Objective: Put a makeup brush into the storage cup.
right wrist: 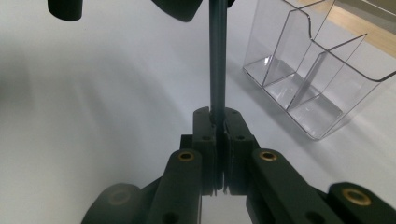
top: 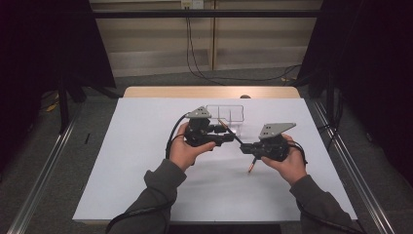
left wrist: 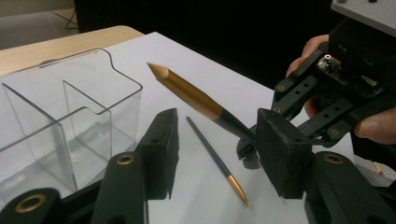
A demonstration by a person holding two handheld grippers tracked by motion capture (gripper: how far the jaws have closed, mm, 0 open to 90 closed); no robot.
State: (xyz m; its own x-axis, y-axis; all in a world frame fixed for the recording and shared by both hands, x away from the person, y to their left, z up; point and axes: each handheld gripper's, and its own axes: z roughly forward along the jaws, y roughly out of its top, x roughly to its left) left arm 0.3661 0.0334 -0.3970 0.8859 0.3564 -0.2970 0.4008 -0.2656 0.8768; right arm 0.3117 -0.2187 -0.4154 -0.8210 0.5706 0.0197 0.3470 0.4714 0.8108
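A dark pen with a gold end (left wrist: 196, 95) is held off the table, its dark shaft clamped in my right gripper (right wrist: 218, 116), which is shut on it. The same pen (top: 230, 130) slants up toward the clear organizer. My left gripper (left wrist: 219, 135) faces the right one with its jaws apart on either side of the pen, and the pads do not touch it. In the high view the left gripper (top: 233, 137) and the right gripper (top: 245, 146) meet tip to tip at the table's middle. A second, thinner pen (left wrist: 215, 156) lies flat on the white sheet below.
A clear plastic organizer (top: 225, 114) with several compartments stands just behind the grippers, and it appears empty (right wrist: 317, 79). The white sheet (top: 146, 161) covers the table, with a wooden edge (top: 209, 91) at the back. The loose pen (top: 252, 165) lies by the right hand.
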